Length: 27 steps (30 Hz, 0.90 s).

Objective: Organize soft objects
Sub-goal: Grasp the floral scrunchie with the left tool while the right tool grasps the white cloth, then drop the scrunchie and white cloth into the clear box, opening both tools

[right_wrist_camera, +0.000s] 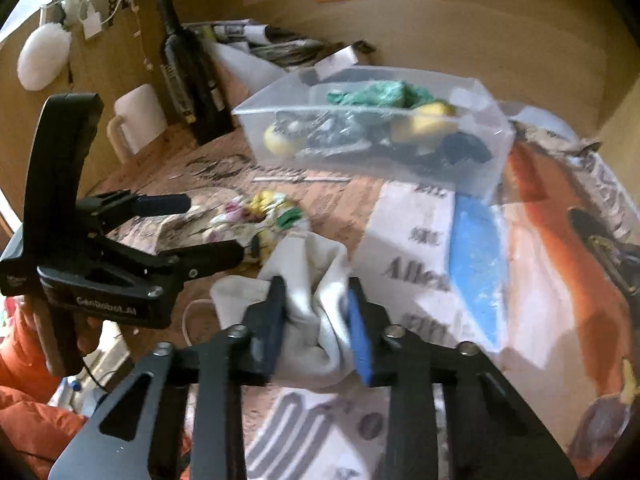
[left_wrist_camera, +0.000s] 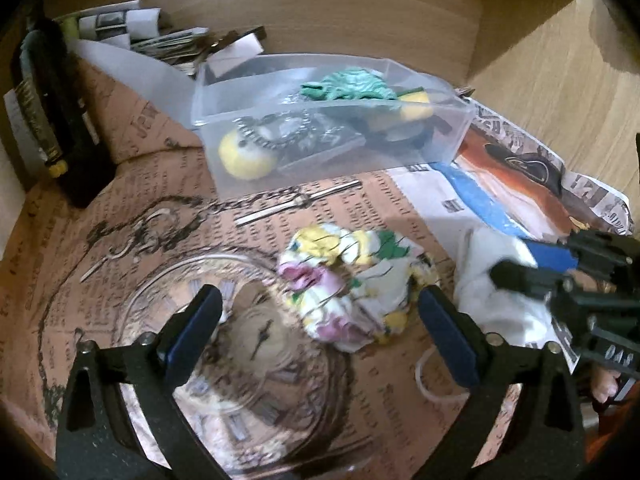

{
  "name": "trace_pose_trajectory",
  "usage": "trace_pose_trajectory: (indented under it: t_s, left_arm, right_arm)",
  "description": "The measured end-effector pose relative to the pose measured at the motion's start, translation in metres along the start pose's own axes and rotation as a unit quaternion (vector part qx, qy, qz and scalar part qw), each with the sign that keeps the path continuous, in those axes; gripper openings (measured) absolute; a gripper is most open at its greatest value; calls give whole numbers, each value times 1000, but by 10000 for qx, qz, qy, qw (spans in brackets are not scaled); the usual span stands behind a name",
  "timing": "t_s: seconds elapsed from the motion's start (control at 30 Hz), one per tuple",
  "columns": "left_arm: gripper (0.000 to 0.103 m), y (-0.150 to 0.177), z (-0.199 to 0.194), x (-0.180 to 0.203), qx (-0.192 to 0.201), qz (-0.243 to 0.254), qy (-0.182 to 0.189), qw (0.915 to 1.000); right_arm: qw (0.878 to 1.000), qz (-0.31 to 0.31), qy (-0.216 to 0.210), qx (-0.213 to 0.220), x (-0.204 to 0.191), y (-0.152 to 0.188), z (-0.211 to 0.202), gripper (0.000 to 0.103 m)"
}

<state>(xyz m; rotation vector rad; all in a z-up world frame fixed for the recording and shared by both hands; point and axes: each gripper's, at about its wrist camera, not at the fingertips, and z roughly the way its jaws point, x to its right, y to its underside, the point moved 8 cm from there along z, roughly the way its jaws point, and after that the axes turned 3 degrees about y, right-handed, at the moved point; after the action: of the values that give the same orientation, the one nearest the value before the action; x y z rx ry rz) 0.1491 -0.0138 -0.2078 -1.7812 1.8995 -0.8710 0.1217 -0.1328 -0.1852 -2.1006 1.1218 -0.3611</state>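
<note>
A crumpled floral cloth [left_wrist_camera: 352, 284] lies on the printed paper just ahead of my open, empty left gripper [left_wrist_camera: 320, 316]; it also shows in the right wrist view [right_wrist_camera: 256, 216]. My right gripper [right_wrist_camera: 316, 312] is shut on a white cloth [right_wrist_camera: 316, 276], which lies right of the floral one in the left wrist view [left_wrist_camera: 492, 292]. The right gripper [left_wrist_camera: 536, 264] shows there too. A clear plastic bin [left_wrist_camera: 224, 100] behind holds green, yellow and dark soft items; it also shows in the right wrist view [right_wrist_camera: 496, 140].
A dark bottle [right_wrist_camera: 188, 72] and a white mug [right_wrist_camera: 140, 116] stand at the left. Stacked papers [left_wrist_camera: 132, 28] lie behind the bin. A metal rod with a chain [left_wrist_camera: 300, 202] lies in front of the bin. Wooden walls enclose the back and right.
</note>
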Motion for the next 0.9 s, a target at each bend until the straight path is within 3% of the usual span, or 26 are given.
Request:
trace_pose_trajectory:
  t_s: [0.03,0.17,0.23,0.3,0.5,0.9]
  left_arm:
    - [81,0,4,3,-73,17,63,10000]
    - [66,0,12,7,-154,29,90,9998]
    - [45,-2,11,10,-168,65,158,9997]
    - [30,-3,11,11,-182,85,226,9995]
    - [24,-13,1,7,-14,73,247,9997]
    - [24,-72,-52,-2,973,-45,218,9950]
  right_arm:
    - [10000,60,60,34,6,-2,-2,22]
    - [9991,258,275,215,28,-13,-10,22]
    - [9982,341,354,334,37,-20,-16,22]
    - [9973,387,457,435,45,-27,-20,22]
    - [9948,484,603,661,61,-46,-27,22]
    - [9875,380,692,1366,66,-96,-51,22]
